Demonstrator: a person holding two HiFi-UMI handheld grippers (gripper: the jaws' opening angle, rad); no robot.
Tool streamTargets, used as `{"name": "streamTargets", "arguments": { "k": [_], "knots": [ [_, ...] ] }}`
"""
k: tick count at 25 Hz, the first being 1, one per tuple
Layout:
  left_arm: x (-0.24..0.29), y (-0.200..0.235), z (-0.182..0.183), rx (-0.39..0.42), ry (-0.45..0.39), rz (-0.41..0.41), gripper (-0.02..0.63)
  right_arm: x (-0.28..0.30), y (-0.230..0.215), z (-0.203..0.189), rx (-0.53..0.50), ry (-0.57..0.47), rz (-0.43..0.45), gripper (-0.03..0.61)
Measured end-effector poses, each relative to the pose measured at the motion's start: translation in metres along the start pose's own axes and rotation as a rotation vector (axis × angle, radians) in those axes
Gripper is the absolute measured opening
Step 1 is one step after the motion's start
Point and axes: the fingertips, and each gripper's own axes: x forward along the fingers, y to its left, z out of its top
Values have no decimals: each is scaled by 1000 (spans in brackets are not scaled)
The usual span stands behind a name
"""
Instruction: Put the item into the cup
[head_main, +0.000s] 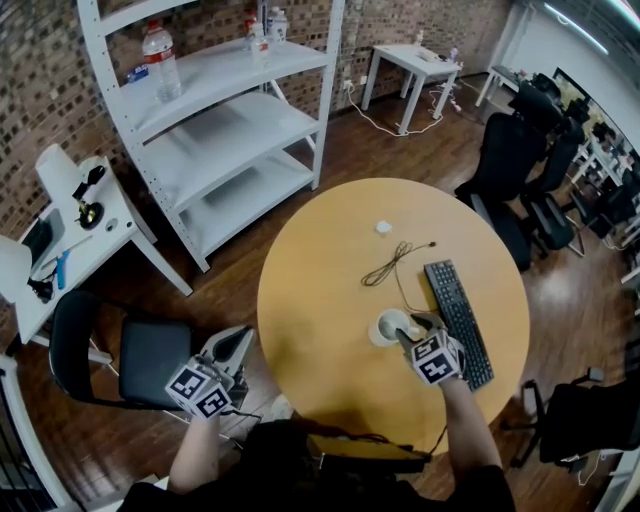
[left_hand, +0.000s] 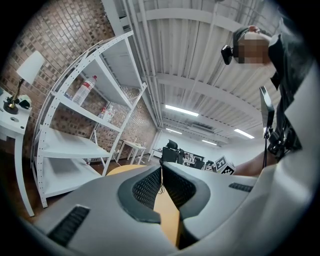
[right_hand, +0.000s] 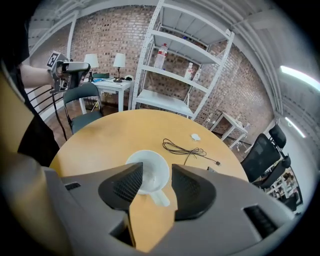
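A white cup (head_main: 386, 327) stands on the round wooden table (head_main: 310, 270), near its front right. My right gripper (head_main: 415, 326) hovers just above and behind the cup, its jaws open with nothing between the pads. In the right gripper view the cup (right_hand: 148, 171) shows between the open jaws, its handle (right_hand: 160, 196) pointing back towards me; I cannot tell what lies inside it. A small white item (head_main: 383, 227) lies farther back on the table, seen also as the white item (right_hand: 195, 136). My left gripper (head_main: 238, 340) hangs off the table's left edge, pads together and empty.
A black keyboard (head_main: 458, 322) lies right of the cup, and a thin black cable (head_main: 395, 262) sits behind it. A black chair (head_main: 140, 355) stands under the left gripper. White shelving (head_main: 230, 120) and office chairs (head_main: 520, 170) surround the table.
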Motion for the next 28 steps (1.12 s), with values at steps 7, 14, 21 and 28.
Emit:
{"name": "streamTargets", "arguments": {
  "k": [7,14,21,28],
  "knots": [
    [21,-11,2,30,22,-84,11,-42,-17,1,234,-175,-70,186],
    [63,-48,10,83,49,-197,11,-144,-58,-39,615,-504,-232,139],
    [91,-85,12,106,65,-293,11,-215,-43,-110,761,-586,-428,62],
    [97,-105,6,118,105,-321,11,-228,-24,-150,797,-517,-558,9]
  ]
}}
